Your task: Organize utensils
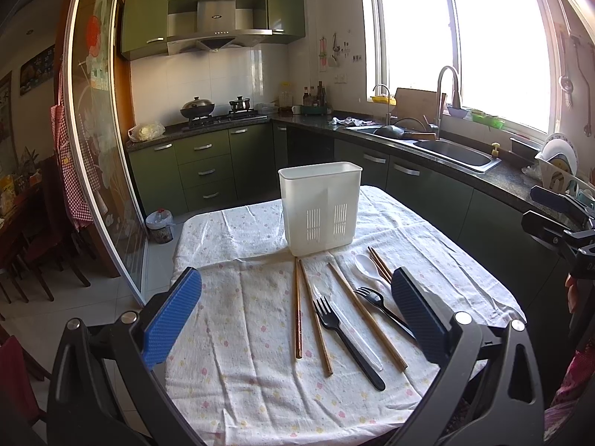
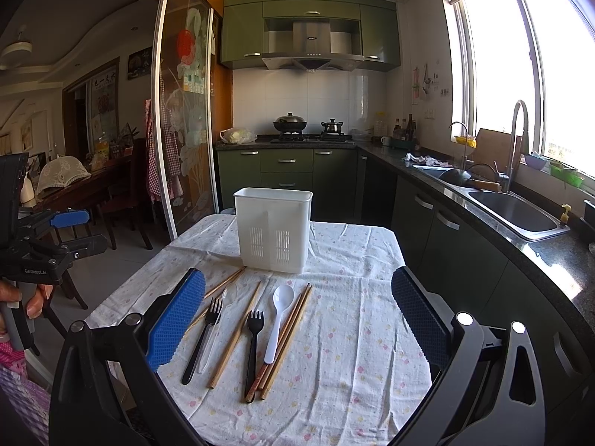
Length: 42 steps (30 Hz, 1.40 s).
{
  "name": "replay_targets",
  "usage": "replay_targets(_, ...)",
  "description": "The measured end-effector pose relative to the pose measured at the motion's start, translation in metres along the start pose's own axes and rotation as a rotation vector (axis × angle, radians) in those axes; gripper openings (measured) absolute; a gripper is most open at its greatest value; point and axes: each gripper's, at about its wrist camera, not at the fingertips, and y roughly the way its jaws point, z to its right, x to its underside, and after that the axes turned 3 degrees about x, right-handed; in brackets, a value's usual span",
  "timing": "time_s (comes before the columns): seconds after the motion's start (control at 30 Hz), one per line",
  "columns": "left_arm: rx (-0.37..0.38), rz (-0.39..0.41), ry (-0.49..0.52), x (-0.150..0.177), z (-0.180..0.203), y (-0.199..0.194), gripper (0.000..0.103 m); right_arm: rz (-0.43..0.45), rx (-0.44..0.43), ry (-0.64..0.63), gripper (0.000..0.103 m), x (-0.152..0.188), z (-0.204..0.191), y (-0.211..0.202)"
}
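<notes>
Utensil holder (image 2: 273, 230): white plastic caddy, upright near the far end of the counter; slotted drain vents low on its near face; a divider shows through the wall
Cloth (image 2: 353, 334): white, small floral print, creased, covering the counter under everything
Utensils: laid loose on the cloth just in front of the holder; white spoon (image 2: 279, 319) bowl toward the holder, beside a pair of chopsticks (image 2: 288, 338); two black forks (image 2: 253, 349), tines toward the holder; a clear plastic spoon (image 1: 346, 329) beside the left fork; more wooden chopsticks (image 1: 297, 308) fanned among them
Left gripper (image 1: 297, 297): jaws spread wide, holding nothing, above the near end of the counter
Right gripper (image 2: 297, 301): jaws spread wide, gripping nothing, above the utensils without touching them
</notes>
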Motion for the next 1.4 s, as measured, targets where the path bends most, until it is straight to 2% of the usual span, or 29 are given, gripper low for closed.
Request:
replay_targets(1.2,0.006,-0.012,0.007,0.014,0.006,0.006,0.097,-0.005,-0.003,0.003,0.099,0.003,-0.001,0.001)
replay_targets(1.4,0.006,-0.016,0.008,0.016,0.007,0.008,0.097,-0.014,-0.01,0.005,0.099,0.013,-0.006,0.013)
